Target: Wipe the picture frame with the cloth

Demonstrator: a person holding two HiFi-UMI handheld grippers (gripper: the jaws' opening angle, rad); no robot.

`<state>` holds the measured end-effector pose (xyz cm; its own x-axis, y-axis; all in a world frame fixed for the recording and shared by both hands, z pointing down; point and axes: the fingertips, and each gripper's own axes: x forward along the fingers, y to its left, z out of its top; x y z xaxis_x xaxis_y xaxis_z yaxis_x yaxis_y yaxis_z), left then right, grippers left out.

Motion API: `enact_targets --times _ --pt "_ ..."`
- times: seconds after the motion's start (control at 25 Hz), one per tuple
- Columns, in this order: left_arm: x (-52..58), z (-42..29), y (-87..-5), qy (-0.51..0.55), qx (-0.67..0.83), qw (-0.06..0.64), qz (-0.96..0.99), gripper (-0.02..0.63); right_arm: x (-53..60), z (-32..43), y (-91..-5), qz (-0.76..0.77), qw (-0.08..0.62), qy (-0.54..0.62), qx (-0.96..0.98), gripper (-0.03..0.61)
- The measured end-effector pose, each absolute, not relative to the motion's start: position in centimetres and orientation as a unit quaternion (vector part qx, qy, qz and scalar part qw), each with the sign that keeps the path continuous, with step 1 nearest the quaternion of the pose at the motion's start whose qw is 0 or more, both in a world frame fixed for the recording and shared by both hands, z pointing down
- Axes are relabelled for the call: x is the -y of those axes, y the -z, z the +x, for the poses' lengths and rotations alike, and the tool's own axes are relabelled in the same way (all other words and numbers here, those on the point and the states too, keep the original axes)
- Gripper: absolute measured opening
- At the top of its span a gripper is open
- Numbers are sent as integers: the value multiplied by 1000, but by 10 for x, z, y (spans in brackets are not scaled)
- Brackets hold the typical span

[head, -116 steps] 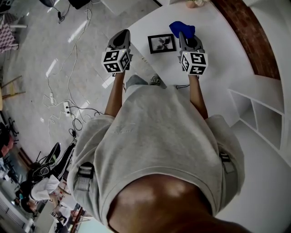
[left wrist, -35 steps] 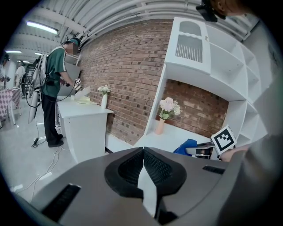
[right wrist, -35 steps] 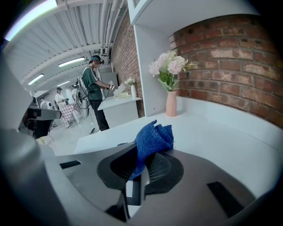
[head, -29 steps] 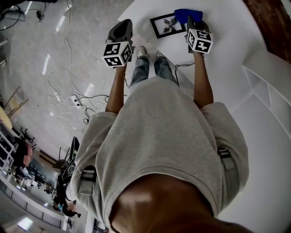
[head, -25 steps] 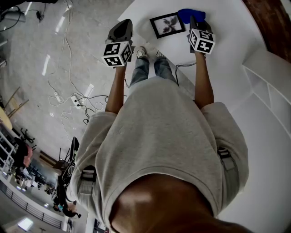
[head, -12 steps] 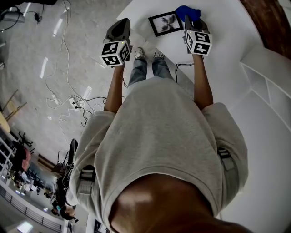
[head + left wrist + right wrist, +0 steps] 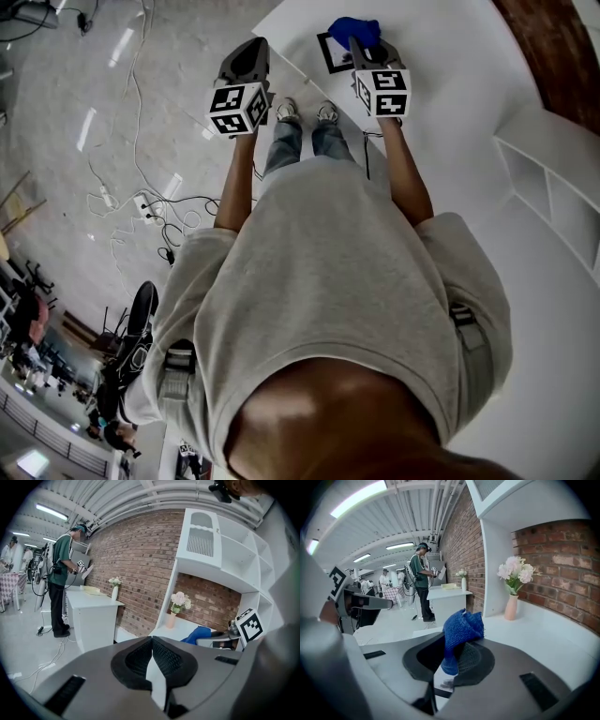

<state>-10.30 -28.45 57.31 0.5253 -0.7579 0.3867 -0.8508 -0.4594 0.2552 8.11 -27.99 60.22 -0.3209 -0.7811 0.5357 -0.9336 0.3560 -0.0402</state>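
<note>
A black picture frame (image 7: pixel 328 53) lies flat near the front edge of the white table (image 7: pixel 450 56); only its left edge shows. My right gripper (image 7: pixel 362 47) hangs over it, shut on a bunched blue cloth (image 7: pixel 353 29) that covers most of the frame. In the right gripper view the cloth (image 7: pixel 462 629) sticks up from the jaws of my right gripper (image 7: pixel 457 654), and a strip of the frame (image 7: pixel 442 685) shows below. My left gripper (image 7: pixel 249 54) is held off the table's edge over the floor. In its own view the left gripper (image 7: pixel 152 640) is shut with nothing in it.
A pale vase of flowers (image 7: pixel 511 605) stands at the back of the table against the brick wall. A white shelf unit (image 7: pixel 553 187) is to the right. Cables (image 7: pixel 141 206) lie on the floor to the left. A person in green (image 7: pixel 62 588) stands by another white table.
My right gripper has carried the blue cloth leftward from the frame's right side to over the frame, which is now mostly covered. The left gripper has hardly moved.
</note>
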Motion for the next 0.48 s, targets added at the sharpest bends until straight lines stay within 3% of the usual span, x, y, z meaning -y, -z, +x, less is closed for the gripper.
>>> enact_targets --times 0.48 --pt "280 -131 -575 -106 495 219 834 17 268 28 -625 491 240 -190 816 55"
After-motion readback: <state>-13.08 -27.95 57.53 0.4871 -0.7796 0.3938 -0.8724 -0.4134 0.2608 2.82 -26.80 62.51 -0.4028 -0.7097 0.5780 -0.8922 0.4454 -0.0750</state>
